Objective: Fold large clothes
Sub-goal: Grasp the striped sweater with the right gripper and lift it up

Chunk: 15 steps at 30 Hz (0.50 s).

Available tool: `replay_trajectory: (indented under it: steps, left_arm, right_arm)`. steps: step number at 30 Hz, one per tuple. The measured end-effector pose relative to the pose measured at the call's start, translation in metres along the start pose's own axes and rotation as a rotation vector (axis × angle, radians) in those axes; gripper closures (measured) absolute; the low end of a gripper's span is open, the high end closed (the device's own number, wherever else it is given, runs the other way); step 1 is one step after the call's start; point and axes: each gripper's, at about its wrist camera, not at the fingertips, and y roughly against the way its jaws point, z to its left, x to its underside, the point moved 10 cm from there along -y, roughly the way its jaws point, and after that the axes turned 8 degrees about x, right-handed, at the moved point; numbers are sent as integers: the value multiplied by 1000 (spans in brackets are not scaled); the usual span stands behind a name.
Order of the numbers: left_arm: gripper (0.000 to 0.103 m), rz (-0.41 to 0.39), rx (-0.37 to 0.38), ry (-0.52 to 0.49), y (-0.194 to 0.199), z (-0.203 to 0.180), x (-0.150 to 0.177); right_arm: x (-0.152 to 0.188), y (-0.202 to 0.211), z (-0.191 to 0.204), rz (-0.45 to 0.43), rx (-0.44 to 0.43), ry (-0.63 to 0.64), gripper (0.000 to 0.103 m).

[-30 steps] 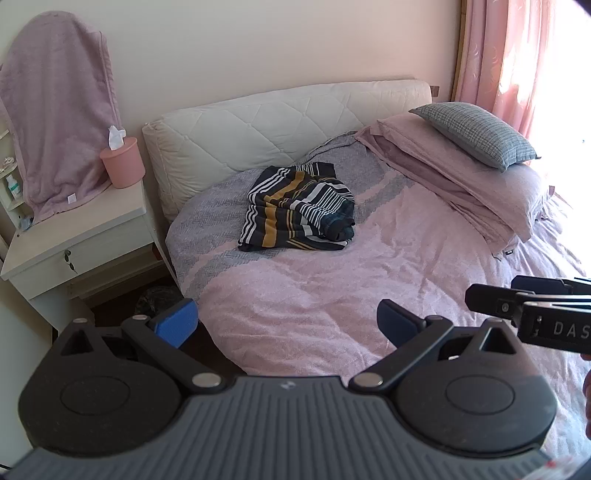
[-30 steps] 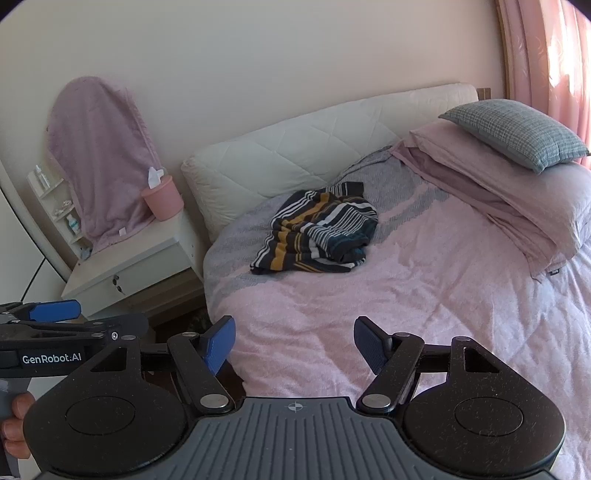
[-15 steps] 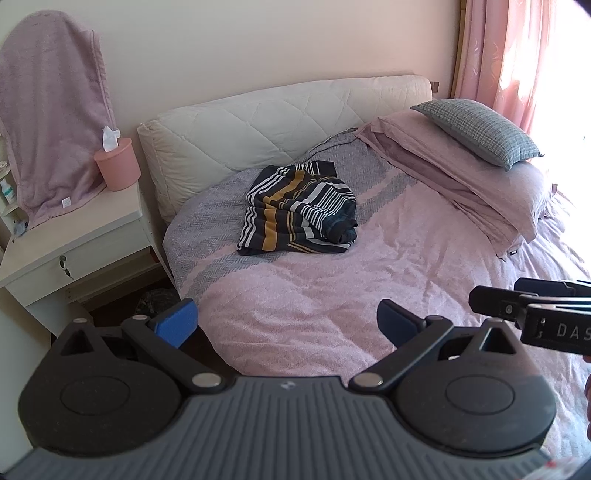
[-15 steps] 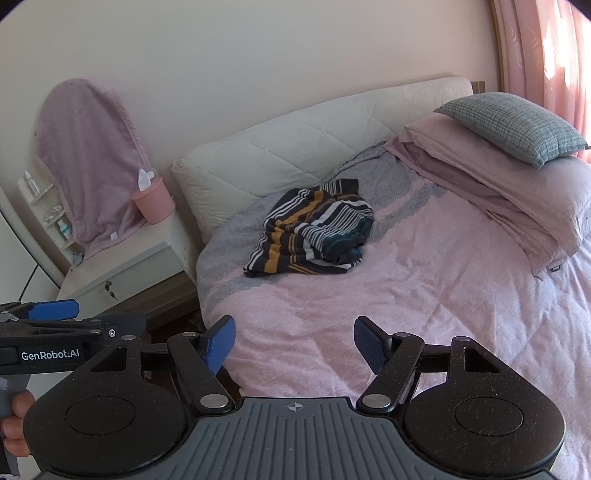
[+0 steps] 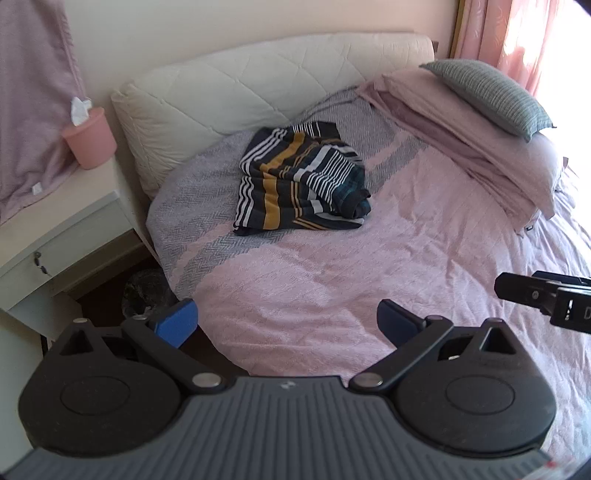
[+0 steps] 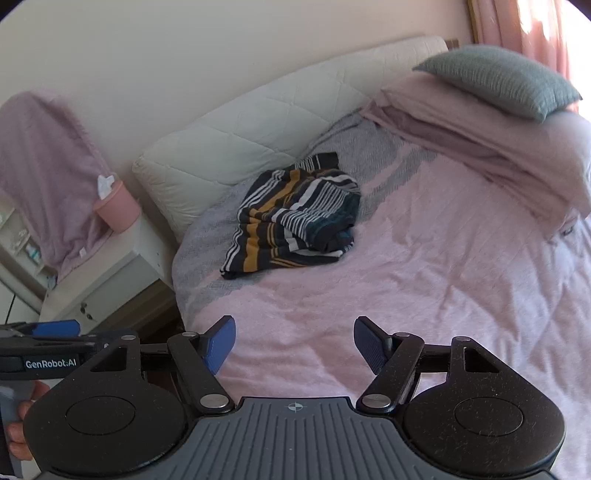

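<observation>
A crumpled striped garment (image 5: 301, 181) (image 6: 291, 221), dark with white and mustard bands, lies heaped on the pink bed cover (image 5: 332, 288) (image 6: 424, 280) near the headboard. My left gripper (image 5: 286, 325) hovers open above the bed's near edge, well short of the garment, with nothing between its blue pads. My right gripper (image 6: 293, 341) is likewise open and holds nothing, also short of the garment. The right gripper's tip (image 5: 535, 295) pokes in at the right of the left wrist view. The left gripper (image 6: 40, 332) shows at the left edge of the right wrist view.
A quilted white headboard (image 5: 266, 81) backs the bed. Folded pink bedding (image 5: 461, 147) with a grey pillow (image 5: 487, 96) is stacked at the right. A white nightstand (image 5: 55, 229) with a pink tissue bucket (image 5: 90, 138) stands left, below a hanging mauve towel (image 6: 48, 155). Pink curtains (image 5: 517, 33) hang at the right.
Both grippers have moved forward toward the bed, so the striped garment looks larger and closer. Both stayed open and the garment has not moved.
</observation>
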Motion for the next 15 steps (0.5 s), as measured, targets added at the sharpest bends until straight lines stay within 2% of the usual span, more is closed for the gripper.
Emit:
replay_trajectory:
  steps: [7,15]
  left_arm:
    - [2,96,34,-48,-87,48,-42]
    - [2,148,63,-131,-187,92,-107]
  right_arm:
    - [-31,-98,8,98,33,-64,35]
    - [-73,-211,-10,137,45,-347,35]
